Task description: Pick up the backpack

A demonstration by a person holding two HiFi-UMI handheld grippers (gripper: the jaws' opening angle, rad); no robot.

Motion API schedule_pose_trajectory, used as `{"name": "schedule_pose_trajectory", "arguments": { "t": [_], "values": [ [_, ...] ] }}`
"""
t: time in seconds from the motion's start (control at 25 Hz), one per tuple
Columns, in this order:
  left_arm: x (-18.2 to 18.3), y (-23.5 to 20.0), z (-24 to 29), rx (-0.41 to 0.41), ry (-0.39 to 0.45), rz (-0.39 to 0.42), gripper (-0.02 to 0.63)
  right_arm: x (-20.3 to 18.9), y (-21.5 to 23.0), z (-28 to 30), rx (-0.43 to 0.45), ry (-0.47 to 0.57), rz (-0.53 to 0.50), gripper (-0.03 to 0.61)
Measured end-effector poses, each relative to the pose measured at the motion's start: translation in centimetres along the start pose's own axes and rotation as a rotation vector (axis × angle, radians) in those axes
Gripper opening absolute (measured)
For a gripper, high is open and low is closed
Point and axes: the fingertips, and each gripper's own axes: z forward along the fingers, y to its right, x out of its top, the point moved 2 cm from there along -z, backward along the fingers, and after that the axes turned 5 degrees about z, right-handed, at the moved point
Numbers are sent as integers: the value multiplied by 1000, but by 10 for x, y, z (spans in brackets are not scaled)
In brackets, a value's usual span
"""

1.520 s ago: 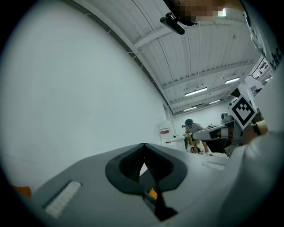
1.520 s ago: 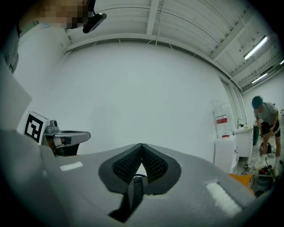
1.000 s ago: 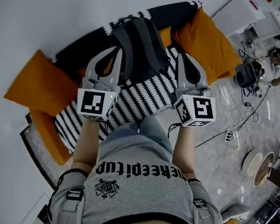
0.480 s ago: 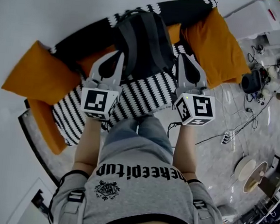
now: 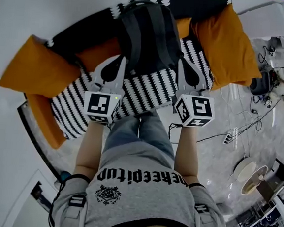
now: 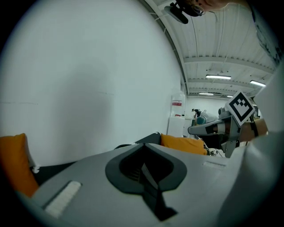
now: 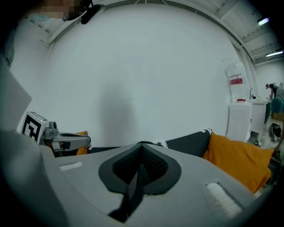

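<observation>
A dark grey backpack stands against the black backrest of a sofa, on its black-and-white striped seat. My left gripper is at the backpack's lower left edge and my right gripper at its lower right edge, both pointing toward the sofa back. Whether either tip touches the bag I cannot tell. In the left gripper view the jaws are pressed together with nothing between them, and the right gripper view shows the same for the right gripper. Each gripper view shows the other gripper off to the side.
Orange cushions lie at the sofa's left end and right end. A white wall is behind the sofa. Cables and a power strip run over the glossy floor at the right, near a white cabinet and round dishes.
Both grippers have come down toward the sofa seat and now flank the backpack's lower part more closely. Their jaws have stayed together.
</observation>
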Motion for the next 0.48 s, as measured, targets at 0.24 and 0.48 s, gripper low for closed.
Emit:
{"name": "schedule_pose_trajectory", "arguments": {
  "t": [0.24,0.48],
  "values": [
    [-28,5,14,-24,-52,-64,34,-12,6,12,15,-27,15,2],
    [-60,1,38,-74,-130,-102,84,-17,7,19,26,-48,11,3]
  ]
}}
